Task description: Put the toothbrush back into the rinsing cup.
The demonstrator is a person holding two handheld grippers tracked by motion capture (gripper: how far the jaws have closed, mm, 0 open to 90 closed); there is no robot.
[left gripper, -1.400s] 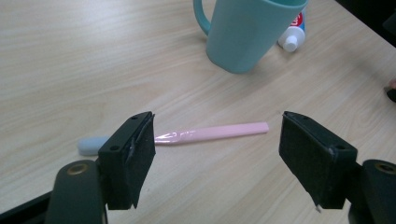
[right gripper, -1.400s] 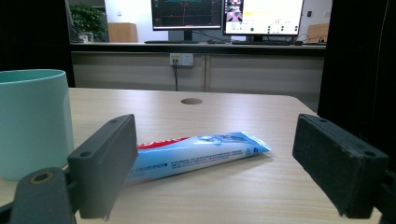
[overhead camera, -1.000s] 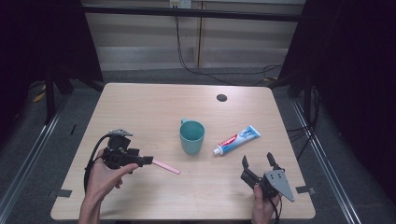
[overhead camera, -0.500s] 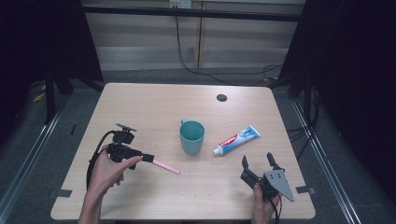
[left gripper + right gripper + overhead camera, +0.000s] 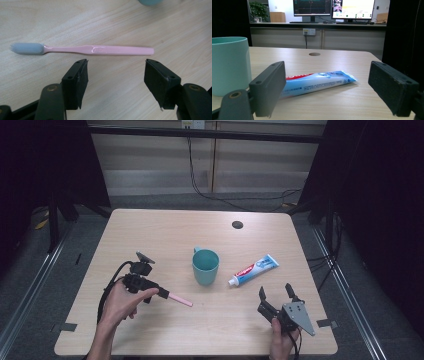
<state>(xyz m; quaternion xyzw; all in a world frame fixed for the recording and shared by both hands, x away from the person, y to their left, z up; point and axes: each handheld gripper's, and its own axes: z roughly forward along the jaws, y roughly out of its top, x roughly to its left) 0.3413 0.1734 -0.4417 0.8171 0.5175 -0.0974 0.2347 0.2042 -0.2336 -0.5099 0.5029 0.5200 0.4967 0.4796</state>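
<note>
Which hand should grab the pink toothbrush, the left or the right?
Left. The left gripper hangs right over the pink toothbrush, jaws open and just closing, nothing between them. The right gripper sits apart, facing the toothpaste.

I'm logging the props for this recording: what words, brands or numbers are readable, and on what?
None can be read outright.
Toothpaste tube: small print on the blue part and a red band near the cap end, too blurred to read.
Monitors behind the table: screen content too small.
Cup and toothbrush: no markings seen.
</note>
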